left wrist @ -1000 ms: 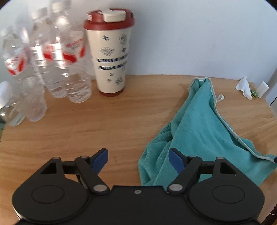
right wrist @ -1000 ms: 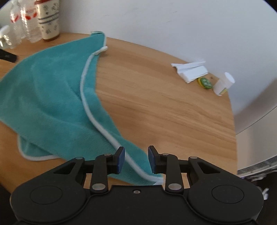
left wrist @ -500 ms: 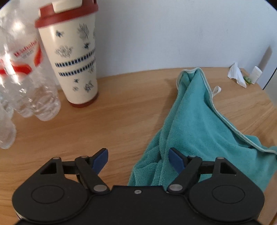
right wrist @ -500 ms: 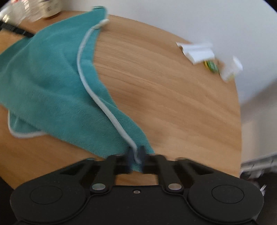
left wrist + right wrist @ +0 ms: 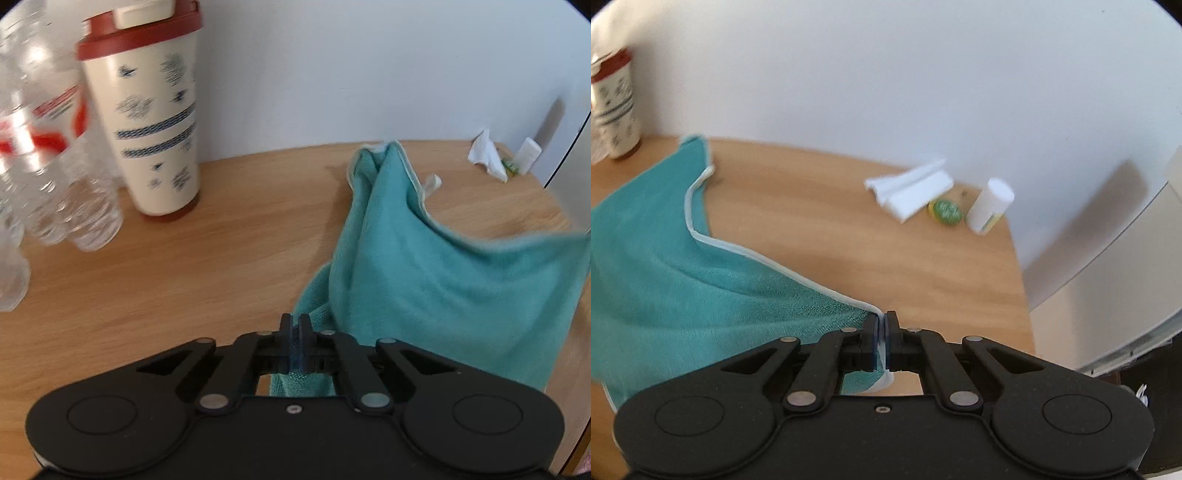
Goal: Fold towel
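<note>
- Gripping the teal towel, your left gripper had its jaws pinched tight on one corner.
- Your right gripper clamped the white-piped corner, lifting the cloth off the wooden table.
- A patterned tumbler and water bottles crowded your left; folded tissue, a green cap and a white tube sat beyond.

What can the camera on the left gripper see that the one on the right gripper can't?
Only the left wrist view shows the clear water bottles and the left gripper, shut on the teal towel.

Only the right wrist view shows the right gripper, shut on the towel's white-trimmed corner, and the round green item clearly.

Both show the towel, the wooden table, the red-lidded cup, the white paper and the small white bottle.
</note>
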{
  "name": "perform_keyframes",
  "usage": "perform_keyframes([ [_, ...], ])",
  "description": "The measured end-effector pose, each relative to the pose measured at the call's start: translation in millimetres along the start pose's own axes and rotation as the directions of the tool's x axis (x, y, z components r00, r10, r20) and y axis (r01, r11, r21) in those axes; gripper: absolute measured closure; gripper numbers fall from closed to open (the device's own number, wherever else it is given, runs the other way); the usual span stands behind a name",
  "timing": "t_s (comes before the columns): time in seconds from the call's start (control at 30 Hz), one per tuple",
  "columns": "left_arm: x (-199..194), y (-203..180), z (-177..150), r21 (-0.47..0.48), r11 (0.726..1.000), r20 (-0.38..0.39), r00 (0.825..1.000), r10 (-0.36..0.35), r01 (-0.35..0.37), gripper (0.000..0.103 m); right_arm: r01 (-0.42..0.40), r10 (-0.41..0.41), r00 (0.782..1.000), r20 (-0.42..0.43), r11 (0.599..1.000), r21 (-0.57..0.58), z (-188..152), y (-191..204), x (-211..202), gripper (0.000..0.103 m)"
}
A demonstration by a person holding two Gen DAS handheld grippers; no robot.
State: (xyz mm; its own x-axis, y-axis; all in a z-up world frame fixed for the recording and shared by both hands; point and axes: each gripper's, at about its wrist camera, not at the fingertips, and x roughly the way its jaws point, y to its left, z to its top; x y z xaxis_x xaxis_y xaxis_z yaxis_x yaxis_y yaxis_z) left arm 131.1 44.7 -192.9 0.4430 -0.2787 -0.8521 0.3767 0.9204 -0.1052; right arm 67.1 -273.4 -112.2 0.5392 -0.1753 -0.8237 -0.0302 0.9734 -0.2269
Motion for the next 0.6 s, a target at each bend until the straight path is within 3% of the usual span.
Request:
perform_keyframes([
  [0.17, -16.1, -2.8, -19.1, -0.034, 0.999, -0.008, 1.0, 0.0, -0.001, 0.101, 0.048, -0.046, 0.999, 0.028, 0.997, -0.058, 22.5, 5.9, 27.7, 0.1],
  [0.6, -48.2, -16.6, -61.8, -0.083, 0.997, -0.057, 0.998, 0.002, -0.006, 0.101, -0.024, 0.034, 0.997, 0.071, 0.99, -0.136, 80.6, 57.3, 111.4, 0.1],
])
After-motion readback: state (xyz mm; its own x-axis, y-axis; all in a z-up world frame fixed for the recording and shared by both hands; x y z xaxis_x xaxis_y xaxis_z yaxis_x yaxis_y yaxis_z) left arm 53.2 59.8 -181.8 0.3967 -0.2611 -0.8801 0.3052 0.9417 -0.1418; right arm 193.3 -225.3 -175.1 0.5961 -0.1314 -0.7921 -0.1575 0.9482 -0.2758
